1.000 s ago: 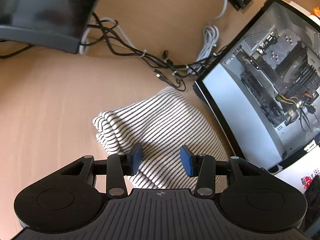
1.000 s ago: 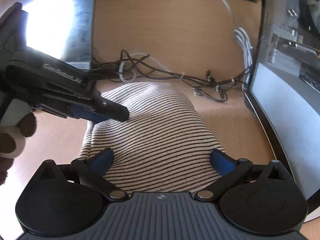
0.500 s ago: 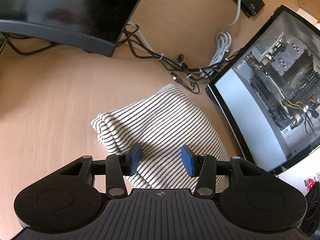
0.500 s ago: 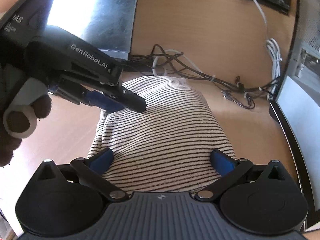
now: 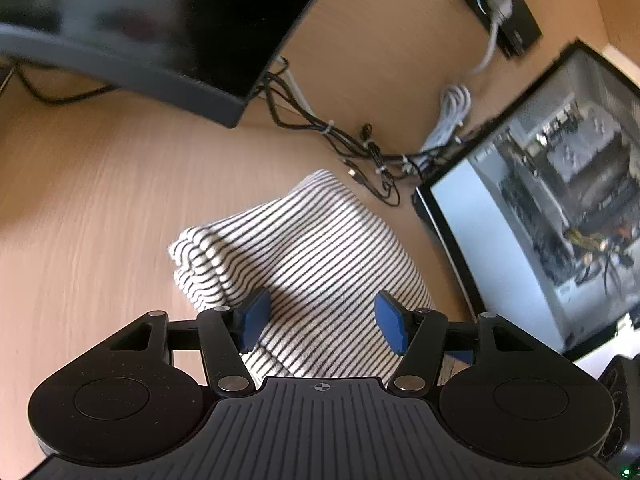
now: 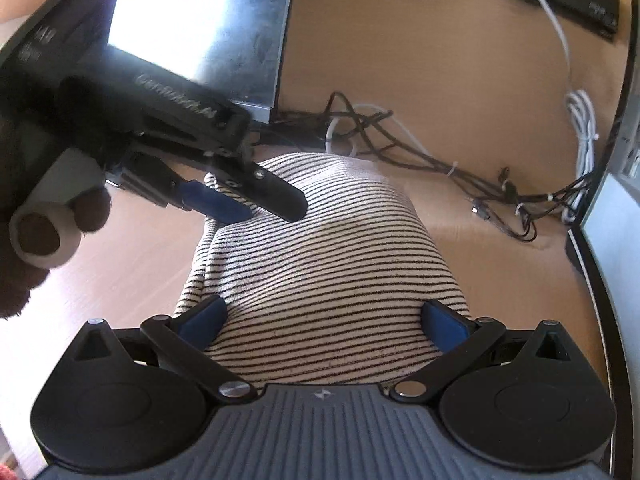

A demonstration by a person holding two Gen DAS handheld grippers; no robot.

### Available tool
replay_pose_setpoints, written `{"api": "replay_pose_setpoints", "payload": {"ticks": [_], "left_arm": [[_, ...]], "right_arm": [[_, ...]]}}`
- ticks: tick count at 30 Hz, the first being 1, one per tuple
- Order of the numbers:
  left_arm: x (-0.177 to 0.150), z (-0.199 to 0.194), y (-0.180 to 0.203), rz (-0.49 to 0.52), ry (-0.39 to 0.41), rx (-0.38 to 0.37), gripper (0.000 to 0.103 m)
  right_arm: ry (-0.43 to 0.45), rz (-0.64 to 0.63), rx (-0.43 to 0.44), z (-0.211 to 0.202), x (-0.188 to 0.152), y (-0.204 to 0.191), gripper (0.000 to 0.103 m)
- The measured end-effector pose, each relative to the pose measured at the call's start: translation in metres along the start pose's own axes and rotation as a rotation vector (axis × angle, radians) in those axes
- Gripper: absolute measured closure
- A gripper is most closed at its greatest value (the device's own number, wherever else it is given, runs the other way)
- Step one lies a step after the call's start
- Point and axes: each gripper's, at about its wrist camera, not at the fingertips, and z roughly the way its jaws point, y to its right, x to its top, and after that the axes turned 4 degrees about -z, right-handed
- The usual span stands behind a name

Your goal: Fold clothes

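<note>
White lettering runs along the side of the left hand-held gripper (image 6: 256, 200), blurred; only "Gen" at its start is legible.

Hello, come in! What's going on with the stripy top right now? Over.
Left gripper opening, nothing pinched. Right gripper wide open over the stripy top. Top folded on desk. Cables behind, clear of it.

A folded black-and-white striped garment (image 5: 304, 248) lies mid-frame on a light wooden table (image 5: 88, 208). The left gripper (image 5: 320, 320) fills the bottom, its blue-padded jaws opening above the cloth. A dark monitor (image 5: 152, 20) sits upper left, tangled cables (image 5: 360, 152) behind, an open computer case (image 5: 560, 200) right.
</note>
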Motion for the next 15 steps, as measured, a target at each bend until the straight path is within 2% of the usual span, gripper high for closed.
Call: {"api": "replay_pose_setpoints", "payload": {"ticks": [2,5,8,10,12,13,14,15], "left_arm": [[-0.001,-0.001,0.0,0.0,0.004,-0.002,0.04],[-0.002,-0.005,-0.003,0.009,0.014,0.013,0.051],[-0.002,-0.009,-0.006,-0.041,0.024,0.013,0.051],[-0.001,-0.009,-0.002,-0.012,0.032,0.027,0.051],[-0.004,-0.01,0.003,0.021,0.041,0.045,0.051],[-0.007,-0.011,0.004,0.042,0.046,0.047,0.051],[-0.009,-0.011,0.006,0.062,0.05,0.049,0.051],[-0.012,-0.011,0.006,0.084,0.057,0.049,0.052]], "right_arm": [[0.024,0.013,-0.011,-0.003,-0.007,-0.002,0.0],[0.039,0.003,-0.035,-0.006,-0.011,-0.011,0.0],[-0.008,-0.031,0.022,-0.015,-0.008,-0.009,0.0],[-0.03,-0.052,0.047,-0.023,-0.009,-0.003,0.0],[-0.021,0.004,0.059,-0.037,-0.009,0.008,0.001],[-0.007,0.035,0.069,-0.045,-0.007,0.015,0.01],[0.01,0.066,0.081,-0.052,-0.006,0.021,0.025],[0.02,0.077,0.073,-0.056,-0.002,0.026,0.033]]}}
